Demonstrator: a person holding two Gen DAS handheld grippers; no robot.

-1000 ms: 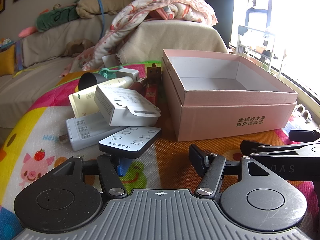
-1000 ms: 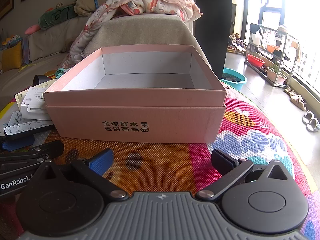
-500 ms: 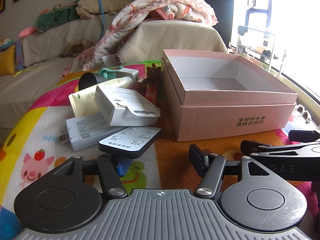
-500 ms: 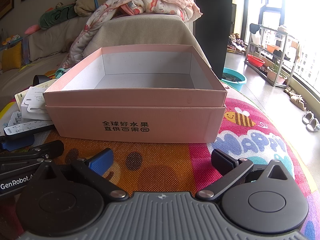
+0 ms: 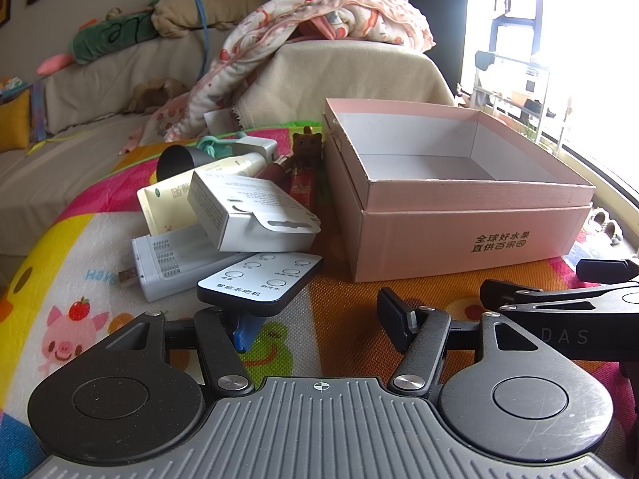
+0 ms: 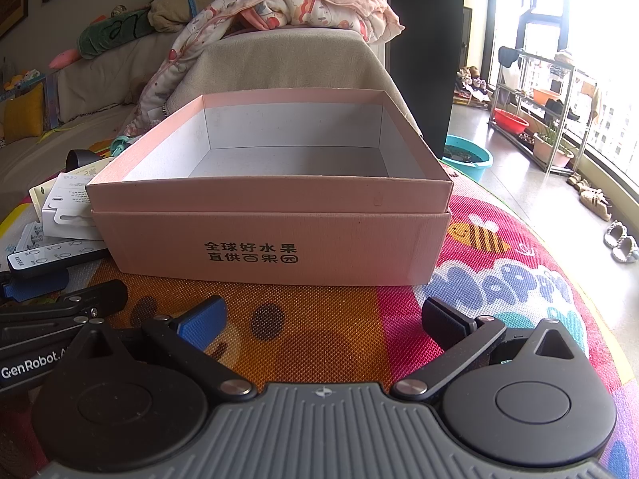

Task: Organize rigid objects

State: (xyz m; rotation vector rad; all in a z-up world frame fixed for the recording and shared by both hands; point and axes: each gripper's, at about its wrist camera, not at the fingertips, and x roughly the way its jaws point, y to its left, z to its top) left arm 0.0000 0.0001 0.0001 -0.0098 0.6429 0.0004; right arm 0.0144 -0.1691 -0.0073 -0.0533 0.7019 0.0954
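An open pink cardboard box [image 5: 459, 239] [image 6: 271, 247] stands empty on the colourful play mat. Left of it lies a pile: a white remote [image 5: 261, 277] [image 6: 52, 255], a white battery charger [image 5: 171, 255], a white carton [image 5: 247, 211], a cream tube [image 5: 175, 195], a dark cup [image 5: 179, 159] and a small brown cat figure [image 5: 306, 143]. My left gripper [image 5: 319, 325] is open and empty, its left finger just under the remote's near end. My right gripper [image 6: 323, 321] is open and empty, low on the mat in front of the box.
A sofa [image 5: 100, 92] with cushions and a blanket [image 5: 319, 12] stands behind the mat. The right gripper's body [image 5: 567, 307] lies close at the left gripper's right. A teal basin [image 6: 467, 155], a shelf rack [image 6: 547, 107] and shoes are on the floor at right.
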